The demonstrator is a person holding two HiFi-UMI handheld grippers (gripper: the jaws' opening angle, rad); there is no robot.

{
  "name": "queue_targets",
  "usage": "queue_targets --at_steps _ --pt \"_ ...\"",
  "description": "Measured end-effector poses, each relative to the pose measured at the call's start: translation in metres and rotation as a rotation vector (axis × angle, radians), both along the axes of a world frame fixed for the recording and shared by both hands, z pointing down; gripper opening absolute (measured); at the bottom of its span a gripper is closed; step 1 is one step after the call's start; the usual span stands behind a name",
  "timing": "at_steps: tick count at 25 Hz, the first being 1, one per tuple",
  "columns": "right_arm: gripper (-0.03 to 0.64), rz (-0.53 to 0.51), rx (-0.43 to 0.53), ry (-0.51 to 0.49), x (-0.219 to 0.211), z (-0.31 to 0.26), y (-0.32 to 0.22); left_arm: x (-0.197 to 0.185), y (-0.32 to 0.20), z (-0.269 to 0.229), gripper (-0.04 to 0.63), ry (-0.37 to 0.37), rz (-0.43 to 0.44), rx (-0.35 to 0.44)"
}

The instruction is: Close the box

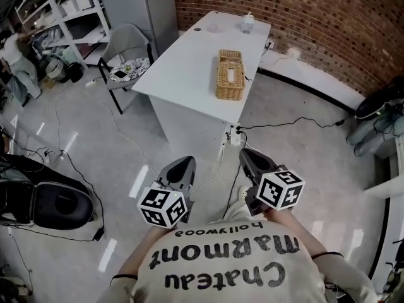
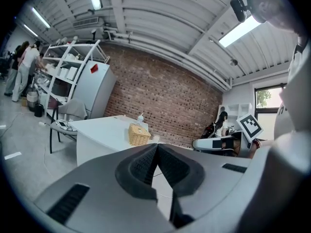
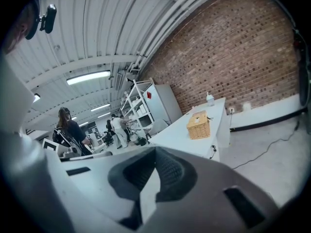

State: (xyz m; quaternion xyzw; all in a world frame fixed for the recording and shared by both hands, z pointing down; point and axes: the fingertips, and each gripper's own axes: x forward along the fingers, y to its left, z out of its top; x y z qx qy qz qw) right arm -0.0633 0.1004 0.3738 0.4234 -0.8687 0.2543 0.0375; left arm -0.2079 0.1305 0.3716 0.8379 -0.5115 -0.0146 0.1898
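The box is a woven wicker one with a slotted lid (image 1: 230, 74). It stands on a white table (image 1: 183, 62) well ahead of me, and it also shows small in the left gripper view (image 2: 139, 134) and the right gripper view (image 3: 198, 125). My left gripper (image 1: 182, 164) (image 2: 157, 147) is held close to my body over the floor, jaws shut with nothing between them. My right gripper (image 1: 249, 156) (image 3: 155, 152) hangs beside it, its jaws also meeting at the tips and holding nothing. Both are far short of the table.
A small white bottle (image 1: 247, 23) stands at the table's far end. A grey chair (image 1: 126, 55) with items on its seat is left of the table, with white shelves (image 1: 63, 11) behind it. Cables (image 1: 120, 131) trail over the floor. People (image 2: 24, 67) stand by the shelves.
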Motion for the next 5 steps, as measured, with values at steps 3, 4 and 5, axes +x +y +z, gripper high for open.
queue_targets --at_steps 3,4,5 --pt "0.003 0.001 -0.006 0.002 0.0002 0.0033 -0.0036 -0.001 -0.0043 0.0021 0.003 0.003 -0.002 -0.004" --pt "0.003 0.003 -0.008 0.002 0.0002 0.004 -0.005 -0.0012 -0.0058 0.0025 0.003 0.004 -0.002 -0.004" --pt "0.003 0.004 -0.009 0.003 0.0001 0.0047 -0.0063 -0.0013 -0.0073 0.003 0.002 0.005 -0.001 -0.004"
